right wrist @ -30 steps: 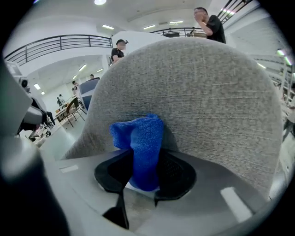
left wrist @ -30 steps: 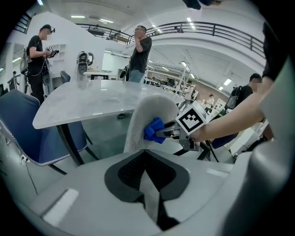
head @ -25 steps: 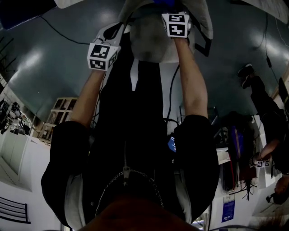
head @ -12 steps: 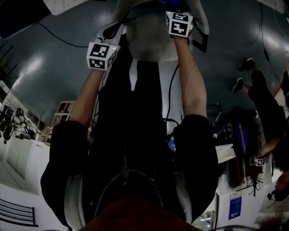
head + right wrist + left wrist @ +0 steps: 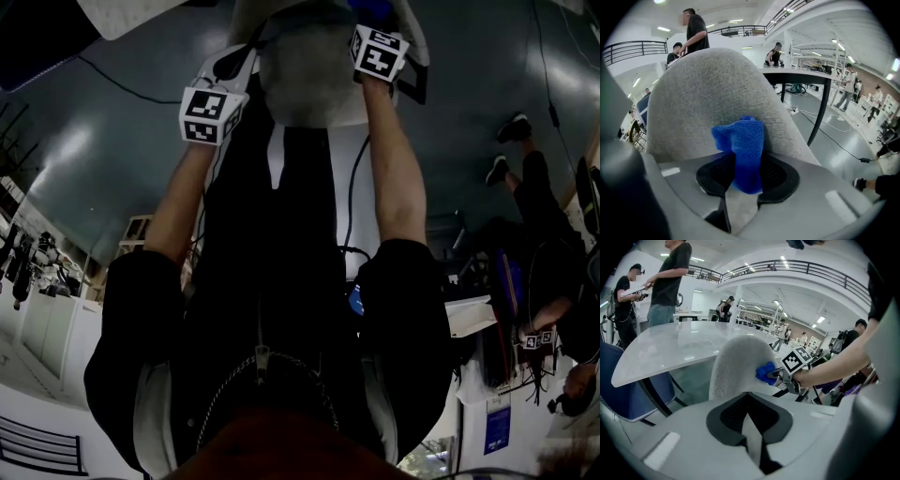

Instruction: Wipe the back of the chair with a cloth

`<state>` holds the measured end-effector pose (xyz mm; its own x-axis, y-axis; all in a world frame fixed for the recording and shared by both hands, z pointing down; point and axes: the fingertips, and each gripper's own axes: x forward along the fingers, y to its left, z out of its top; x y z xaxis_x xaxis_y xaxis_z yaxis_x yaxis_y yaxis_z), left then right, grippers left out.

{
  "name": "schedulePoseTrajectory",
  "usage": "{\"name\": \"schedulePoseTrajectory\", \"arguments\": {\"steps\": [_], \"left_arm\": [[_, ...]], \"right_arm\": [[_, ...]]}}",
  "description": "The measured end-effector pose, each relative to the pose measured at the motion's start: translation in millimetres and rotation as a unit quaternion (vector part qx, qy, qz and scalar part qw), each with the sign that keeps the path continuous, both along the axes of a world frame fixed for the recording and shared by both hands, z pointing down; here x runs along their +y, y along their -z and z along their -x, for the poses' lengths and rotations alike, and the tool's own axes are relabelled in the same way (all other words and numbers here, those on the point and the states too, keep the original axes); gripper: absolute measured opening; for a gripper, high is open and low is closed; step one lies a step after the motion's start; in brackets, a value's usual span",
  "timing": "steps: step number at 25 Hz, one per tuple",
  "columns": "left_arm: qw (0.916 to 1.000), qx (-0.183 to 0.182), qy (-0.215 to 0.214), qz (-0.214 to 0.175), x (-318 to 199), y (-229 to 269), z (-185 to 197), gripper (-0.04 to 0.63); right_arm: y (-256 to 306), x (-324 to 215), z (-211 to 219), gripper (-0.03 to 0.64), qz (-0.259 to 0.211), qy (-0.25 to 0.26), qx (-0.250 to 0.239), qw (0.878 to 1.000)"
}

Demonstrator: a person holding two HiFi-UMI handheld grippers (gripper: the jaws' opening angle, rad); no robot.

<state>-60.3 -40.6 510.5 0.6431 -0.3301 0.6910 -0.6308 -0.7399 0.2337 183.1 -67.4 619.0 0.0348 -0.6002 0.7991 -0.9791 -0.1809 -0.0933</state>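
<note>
The grey padded chair back [image 5: 305, 80] [image 5: 703, 93] [image 5: 736, 364] stands in front of me. My right gripper [image 5: 743, 173] [image 5: 367, 19] is shut on a blue cloth [image 5: 740, 143] [image 5: 765, 372] and holds it against the upper side of the chair back. In the left gripper view that right gripper [image 5: 780, 376] shows behind the chair's edge with its marker cube. My left gripper [image 5: 747, 401] [image 5: 232, 67] sits at the chair back's left side, its jaws together with nothing visibly between them.
A white table [image 5: 670, 348] and a blue chair [image 5: 618, 390] stand to the left of the grey chair. A dark table [image 5: 806, 72] with a slanted leg and floor cables [image 5: 825, 136] are to the right. Several people [image 5: 544, 197] stand around.
The right gripper with the cloth has slid a little to the right along the chair back. The left gripper stays put. A person at the right has walked on.
</note>
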Motion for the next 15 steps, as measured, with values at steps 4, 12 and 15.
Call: {"name": "schedulePoseTrajectory", "arguments": {"steps": [4, 12, 15], "left_arm": [[1.0, 0.002, -0.003, -0.001, 2, 0, -1, 0.009], [0.9998, 0.0, 0.018, 0.009, 9, -6, 18, 0.009], [0.9995, -0.012, 0.028, 0.01, 14, -10, 38, 0.009]], "right_arm": [[-1, 14, -17, 0.132, 0.007, -0.049, -0.011, 0.999], [7, 30, -7, 0.132, -0.027, -0.064, -0.007, 0.998], [10, 27, 52, 0.132, -0.047, 0.054, -0.028, 0.997]]}}
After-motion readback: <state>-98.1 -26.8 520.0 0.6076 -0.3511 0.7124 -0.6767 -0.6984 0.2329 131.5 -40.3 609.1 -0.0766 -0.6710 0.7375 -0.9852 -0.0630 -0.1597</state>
